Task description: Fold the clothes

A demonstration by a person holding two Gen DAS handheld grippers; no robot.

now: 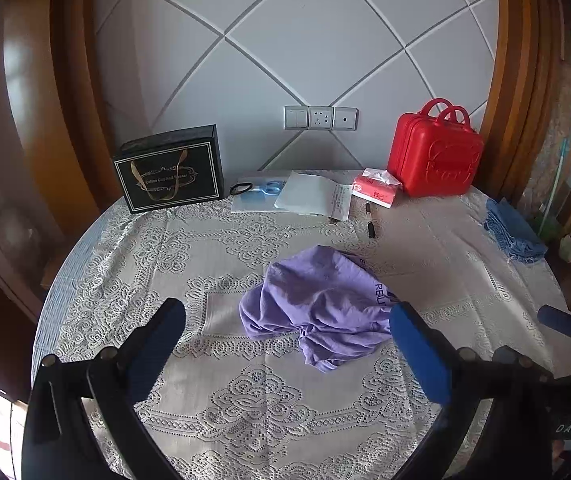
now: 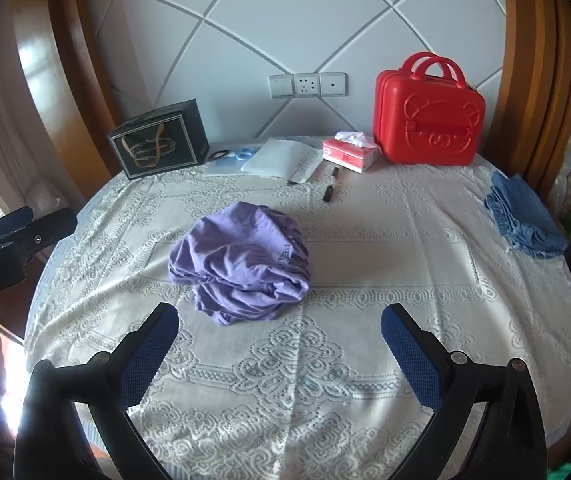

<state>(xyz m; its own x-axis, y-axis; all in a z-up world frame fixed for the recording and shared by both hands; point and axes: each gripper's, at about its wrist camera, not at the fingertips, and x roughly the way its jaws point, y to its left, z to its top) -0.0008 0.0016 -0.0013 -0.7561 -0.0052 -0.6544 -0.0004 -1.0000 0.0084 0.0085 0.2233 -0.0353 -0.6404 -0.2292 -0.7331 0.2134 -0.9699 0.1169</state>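
Purple shirt (image 1: 317,304) lies crumpled mid-surface (image 1: 165,248) (a loose heap), just beyond my left gripper (image 1: 285,318) and right gripper (image 2: 279,320), both with fingers spread apart, holding nothing.

Left claw (image 1: 287,314): two black curved fingers (image 1: 141,344), each faced with a blue pad and fitted with round silver pivot screws. Right claw (image 2: 279,318): same black frame, with blue pads showing a fine grid texture. White lettering appears on the black housings at the frame edges.
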